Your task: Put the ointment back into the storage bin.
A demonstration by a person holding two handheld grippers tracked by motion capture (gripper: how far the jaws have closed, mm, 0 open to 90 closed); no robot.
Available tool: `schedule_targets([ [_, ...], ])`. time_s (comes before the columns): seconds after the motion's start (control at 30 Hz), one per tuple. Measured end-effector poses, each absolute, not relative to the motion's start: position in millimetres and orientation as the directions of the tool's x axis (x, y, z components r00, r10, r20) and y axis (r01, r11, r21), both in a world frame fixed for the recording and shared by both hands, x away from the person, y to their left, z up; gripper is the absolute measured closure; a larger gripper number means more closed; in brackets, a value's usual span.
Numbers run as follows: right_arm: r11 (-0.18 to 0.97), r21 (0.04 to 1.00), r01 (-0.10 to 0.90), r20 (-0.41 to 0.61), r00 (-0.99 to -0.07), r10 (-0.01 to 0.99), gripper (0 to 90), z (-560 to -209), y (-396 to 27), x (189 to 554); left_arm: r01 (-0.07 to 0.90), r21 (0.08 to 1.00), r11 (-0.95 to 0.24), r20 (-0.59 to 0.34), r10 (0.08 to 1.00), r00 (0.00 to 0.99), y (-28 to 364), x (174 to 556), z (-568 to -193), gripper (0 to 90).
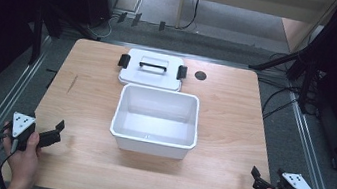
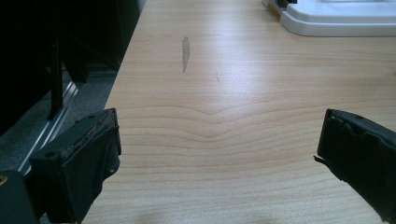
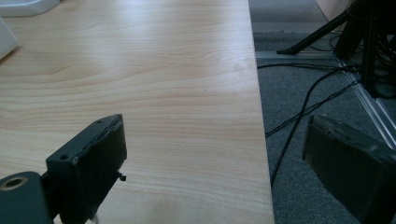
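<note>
Here, white tub (image 1: 156, 118) upright, long axis across table (image 1: 233, 124).

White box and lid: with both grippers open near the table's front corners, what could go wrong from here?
The lid lies behind the box, touching or nearly so, so reaching for it over the box may knock the box. The right gripper sits at the table edge, where cables on the floor might snag. The left gripper is also open and holds nothing.

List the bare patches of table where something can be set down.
Free: the strips of table left and right of the white bin, and the near edge between the left gripper and right gripper. Crowded: the far middle, where the lid lies just behind the bin.
</note>
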State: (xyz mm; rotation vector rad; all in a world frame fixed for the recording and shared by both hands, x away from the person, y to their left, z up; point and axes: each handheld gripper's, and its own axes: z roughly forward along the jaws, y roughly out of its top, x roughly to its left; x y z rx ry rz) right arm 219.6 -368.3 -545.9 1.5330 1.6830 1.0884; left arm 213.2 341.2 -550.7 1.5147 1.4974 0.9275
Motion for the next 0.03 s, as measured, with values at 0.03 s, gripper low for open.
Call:
schedule_targets([
  [0.03,-0.008,0.874,0.485,0.089,-0.145,0.985,6.9,-545.9,-368.3,219.6,0.416,0.909,0.016,-0.032,0.999,0.032,341.2,213.2,-550.7,0.0],
])
